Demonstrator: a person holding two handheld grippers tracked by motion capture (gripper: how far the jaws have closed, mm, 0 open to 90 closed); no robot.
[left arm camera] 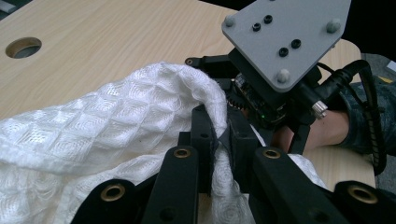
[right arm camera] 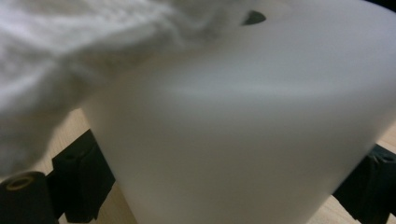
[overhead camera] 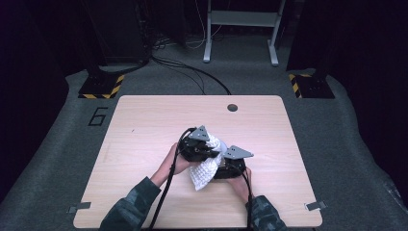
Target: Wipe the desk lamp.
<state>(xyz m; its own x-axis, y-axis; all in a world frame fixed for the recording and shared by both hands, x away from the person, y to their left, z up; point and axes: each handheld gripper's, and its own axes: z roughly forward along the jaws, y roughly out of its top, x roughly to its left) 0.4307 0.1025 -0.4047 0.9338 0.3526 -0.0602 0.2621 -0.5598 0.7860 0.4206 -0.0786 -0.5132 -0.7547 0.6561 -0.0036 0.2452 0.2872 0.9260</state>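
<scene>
White waffle-weave cloth [left arm camera: 107, 121] lies draped over a smooth white plastic cup [right arm camera: 243, 130] mid-table [overhead camera: 144, 115], pinched in the left tongs [left arm camera: 218, 135], which are clamped together on its fold. Right tongs [right arm camera: 224, 186] straddle the cup, apparently gripping its sides, just beside the left.

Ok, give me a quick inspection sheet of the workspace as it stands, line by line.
Surface: light wooden table with a round hole near its far edge.
Job's things: white waffle cloth draped over a white cup-like vessel.
Clutter: nothing seen.
Grippers: left hand-held gripper shut on a fold of the cloth; right hand-held gripper has a jaw on each side of the vessel, but contact is too blurred to tell.
Cables: a black cable trails from each gripper towards the person; more cables cross the floor beyond.
Surroundings: grey carpet, hazard-striped stand bases, a grey frame at the back.
</scene>
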